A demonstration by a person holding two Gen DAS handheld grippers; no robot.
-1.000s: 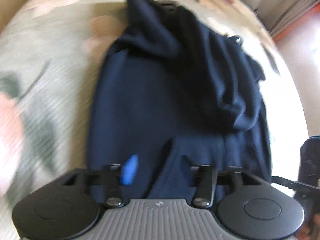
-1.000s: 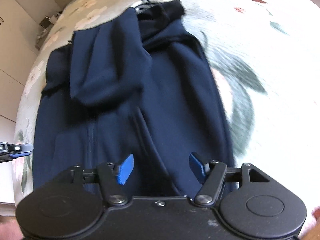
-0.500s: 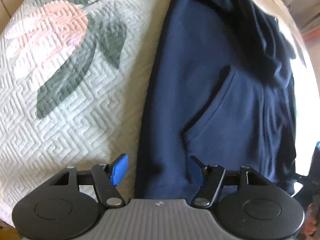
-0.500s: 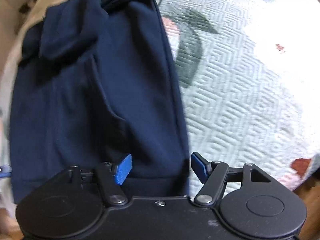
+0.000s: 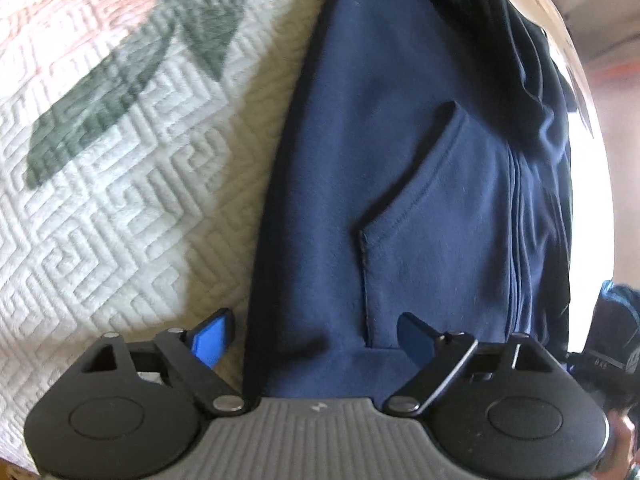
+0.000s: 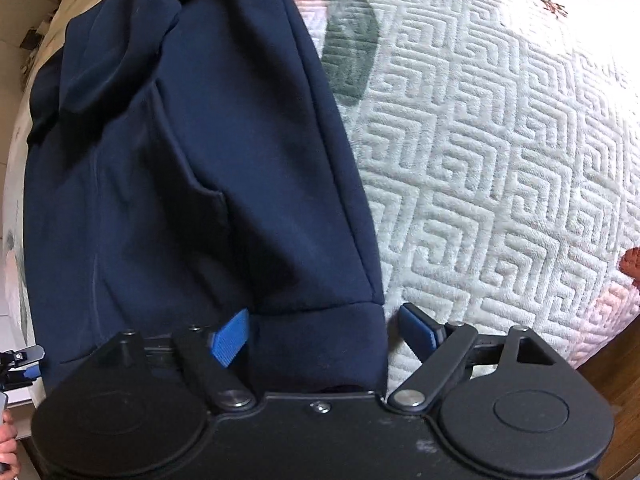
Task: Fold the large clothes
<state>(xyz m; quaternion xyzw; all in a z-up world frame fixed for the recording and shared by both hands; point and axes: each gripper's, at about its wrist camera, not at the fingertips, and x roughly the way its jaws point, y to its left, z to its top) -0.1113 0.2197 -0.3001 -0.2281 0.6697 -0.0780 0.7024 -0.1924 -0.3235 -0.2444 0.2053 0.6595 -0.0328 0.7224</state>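
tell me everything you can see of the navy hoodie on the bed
The navy hoodie looks like soft fleece, with a slanted front pocket, a centre zip line and a ribbed hem. It lies front up on the quilted floral bedspread, sleeves folded in over the chest. Each bottom hem corner sits between opening jaws, left gripper and right gripper; no pad presses it.

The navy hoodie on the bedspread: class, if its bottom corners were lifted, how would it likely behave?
The navy hoodie is probably floppy: its folded sleeve drapes in soft creases. It likely sags between the left gripper and right gripper, whose jaws are opening astride its hem corners. Thick fleece suggests moderate weight.
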